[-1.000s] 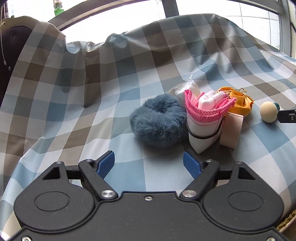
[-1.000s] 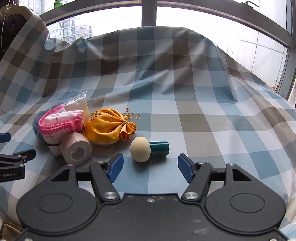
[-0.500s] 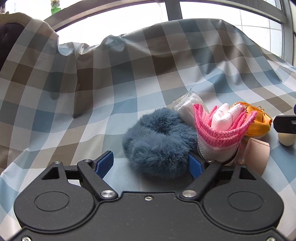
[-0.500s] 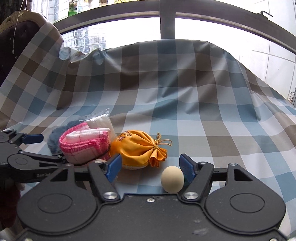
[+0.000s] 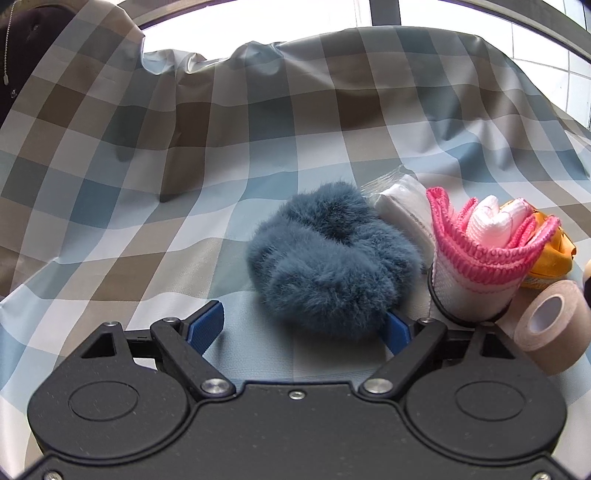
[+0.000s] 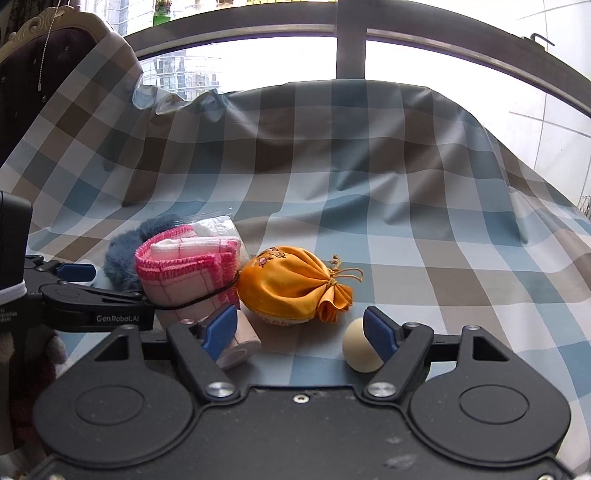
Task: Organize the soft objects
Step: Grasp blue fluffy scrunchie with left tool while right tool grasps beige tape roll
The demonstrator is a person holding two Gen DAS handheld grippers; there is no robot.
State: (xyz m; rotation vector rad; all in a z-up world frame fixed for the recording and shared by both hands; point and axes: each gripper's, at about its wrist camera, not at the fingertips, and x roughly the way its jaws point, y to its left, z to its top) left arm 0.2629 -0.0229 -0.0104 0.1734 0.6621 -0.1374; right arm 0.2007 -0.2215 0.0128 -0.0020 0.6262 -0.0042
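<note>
Sorting barely begun: scrunchie, cloth roll, pouch, tape huddle at table's 9 o'clock. Left gripper spread around scrunchie; right gripper spread, empty.

Looked like a home, high up in a city flat. Sat beside a wide window with dark frames, tower blocks visible outside and a small green potted plant on the sill. Had a checked blue-and-brown cloth draped over furniture, and an ornate carved chair back with dark upholstery at left.
</note>
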